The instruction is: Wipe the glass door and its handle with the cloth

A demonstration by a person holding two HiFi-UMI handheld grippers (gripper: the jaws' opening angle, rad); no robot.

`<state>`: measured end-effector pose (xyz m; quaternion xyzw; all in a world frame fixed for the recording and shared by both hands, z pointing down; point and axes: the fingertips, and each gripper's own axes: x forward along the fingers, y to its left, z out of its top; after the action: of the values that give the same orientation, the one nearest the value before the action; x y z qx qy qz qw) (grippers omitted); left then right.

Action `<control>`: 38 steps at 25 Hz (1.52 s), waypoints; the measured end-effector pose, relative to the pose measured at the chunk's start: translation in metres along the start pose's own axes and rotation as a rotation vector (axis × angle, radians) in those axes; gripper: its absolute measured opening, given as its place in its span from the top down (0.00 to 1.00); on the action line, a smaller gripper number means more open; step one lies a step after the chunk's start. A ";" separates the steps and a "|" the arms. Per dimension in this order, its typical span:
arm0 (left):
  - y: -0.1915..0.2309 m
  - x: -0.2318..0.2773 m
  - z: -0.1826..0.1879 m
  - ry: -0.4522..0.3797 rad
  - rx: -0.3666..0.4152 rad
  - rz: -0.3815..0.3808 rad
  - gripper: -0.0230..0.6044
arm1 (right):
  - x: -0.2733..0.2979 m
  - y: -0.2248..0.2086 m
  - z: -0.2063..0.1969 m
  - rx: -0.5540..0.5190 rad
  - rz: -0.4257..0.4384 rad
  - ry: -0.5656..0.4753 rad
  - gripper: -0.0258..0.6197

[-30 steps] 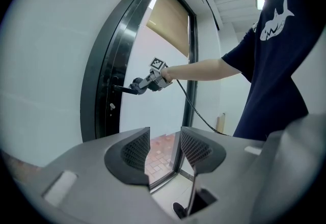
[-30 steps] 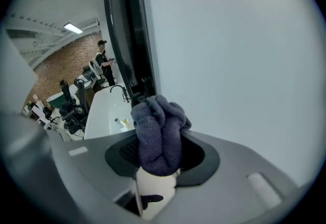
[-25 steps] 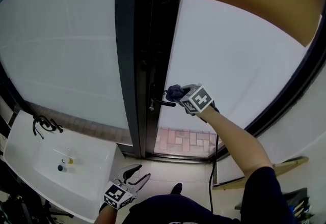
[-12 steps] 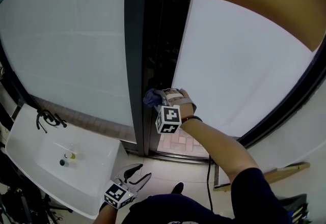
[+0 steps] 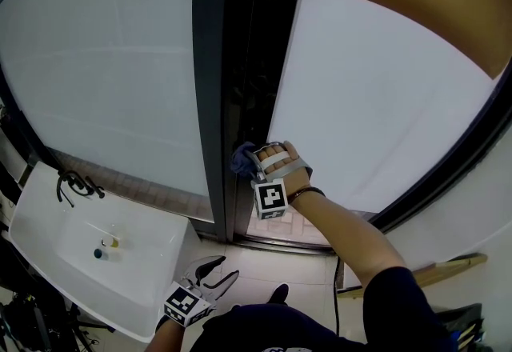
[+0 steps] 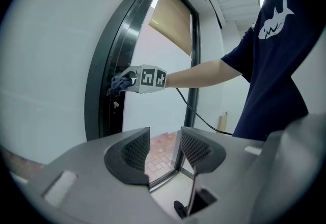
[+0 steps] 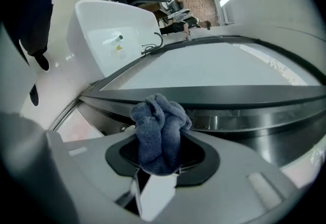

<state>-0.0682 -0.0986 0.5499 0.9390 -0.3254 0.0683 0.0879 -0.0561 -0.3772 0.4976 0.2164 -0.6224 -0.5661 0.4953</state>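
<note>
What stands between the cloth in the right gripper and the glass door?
Nothing visible does. The right gripper is shut on the blue cloth, and its bunched end sits right at the dark door frame with no object between. The handle cannot be made out here.

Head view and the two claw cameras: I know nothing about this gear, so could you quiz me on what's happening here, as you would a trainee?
1. True or false: the left claw is gripping something.
2. What does the right claw hold? A) a sponge B) a blue cloth C) a spray bottle
3. Fill in: in the head view, the white sink lies to the ___ of the dark door frame.

Key: 1 false, its jaws stand apart with nothing between them. 2 B, bunched between the jaws. 3 left, low down.
</note>
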 end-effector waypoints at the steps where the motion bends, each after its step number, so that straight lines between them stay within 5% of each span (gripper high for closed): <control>1: -0.001 0.001 0.000 0.002 0.001 -0.003 0.67 | -0.003 0.003 -0.002 -0.031 -0.007 0.000 0.73; 7: -0.001 0.002 -0.001 0.011 0.006 -0.014 0.67 | -0.020 0.016 -0.019 -0.125 -0.030 -0.003 0.73; 27: -0.006 0.003 -0.001 0.011 0.020 -0.042 0.67 | -0.064 0.049 -0.085 -0.022 0.037 0.111 0.73; 30: -0.006 0.002 0.001 0.006 0.015 -0.038 0.67 | -0.065 0.058 -0.099 0.146 0.040 0.130 0.73; 38: -0.008 -0.002 -0.005 0.013 0.010 -0.036 0.67 | -0.046 0.077 -0.074 1.141 0.190 -0.042 0.73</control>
<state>-0.0650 -0.0904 0.5532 0.9447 -0.3076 0.0743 0.0865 0.0491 -0.3548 0.5417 0.3812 -0.8555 -0.0981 0.3363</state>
